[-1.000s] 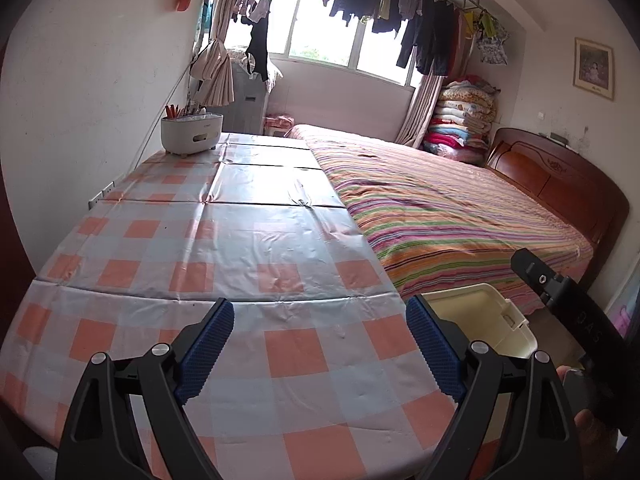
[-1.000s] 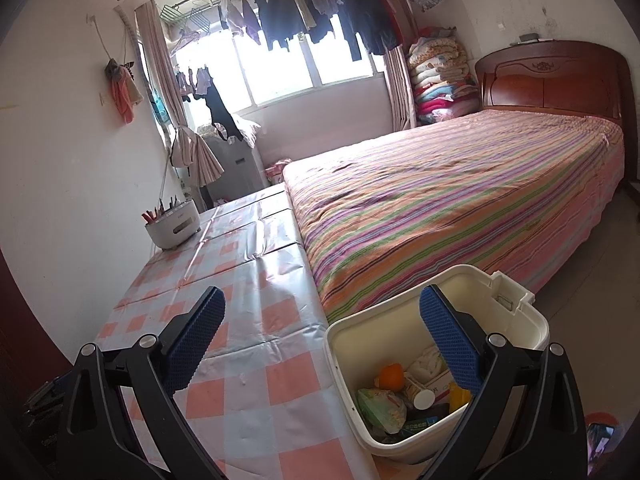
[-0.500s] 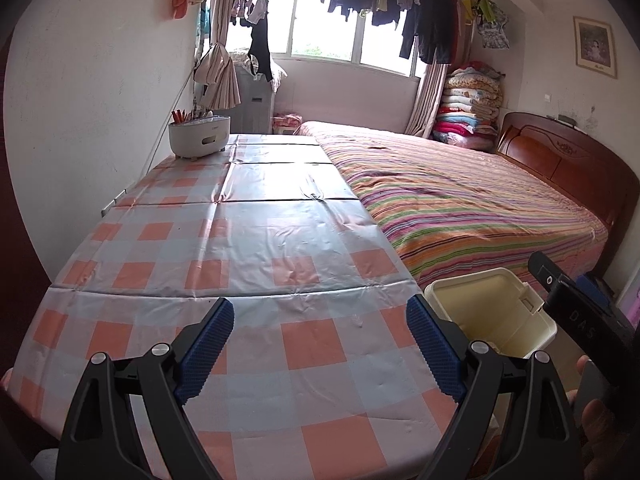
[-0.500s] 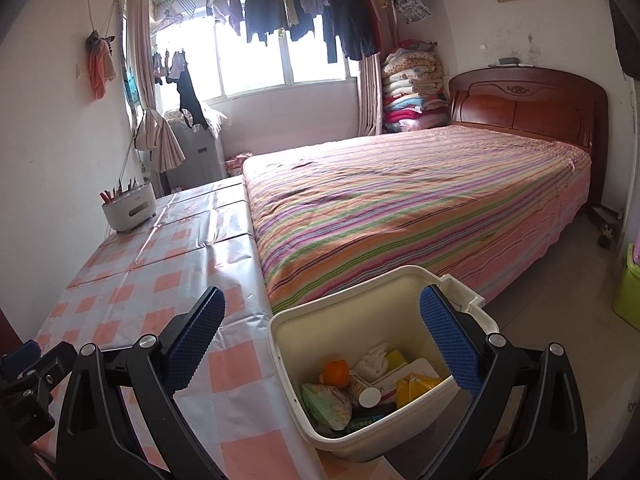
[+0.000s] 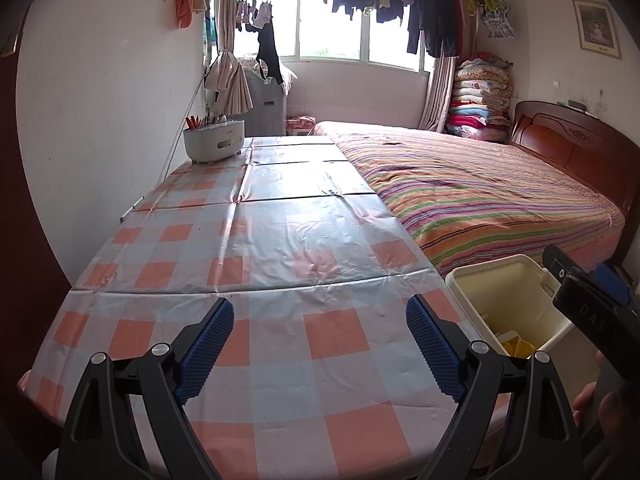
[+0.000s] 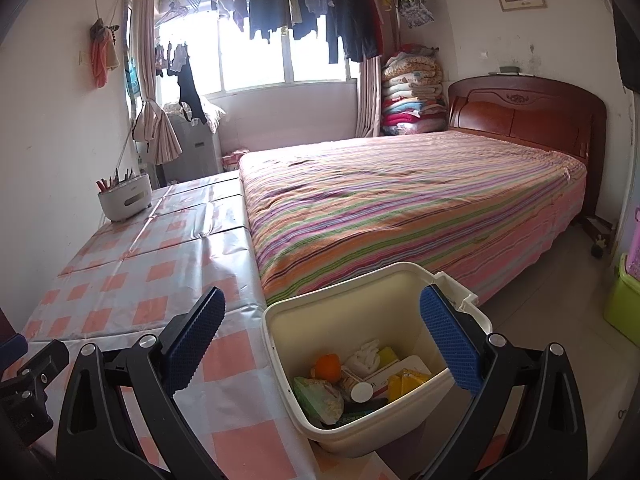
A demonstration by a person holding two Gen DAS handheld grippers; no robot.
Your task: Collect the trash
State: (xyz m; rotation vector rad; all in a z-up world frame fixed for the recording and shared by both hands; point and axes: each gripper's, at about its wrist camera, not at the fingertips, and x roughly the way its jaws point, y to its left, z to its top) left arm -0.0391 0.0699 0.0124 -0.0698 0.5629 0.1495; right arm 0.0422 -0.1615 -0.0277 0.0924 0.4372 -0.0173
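The left claw [image 5: 320,344] hangs wide apart, empty, over the checked tablecloth [image 5: 280,248].

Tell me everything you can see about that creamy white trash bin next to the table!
The trash bin is cream-coloured, looks like smooth plastic, with rounded corners and an open top. It stands upright on the floor, right beside the checked table, near the striped bed. A hinge-like part sticks out from its far rim. Inside lie an orange ball-like thing, a green wrapper, white crumpled paper, a yellow packet and a small bottle. Neither claw touches it.
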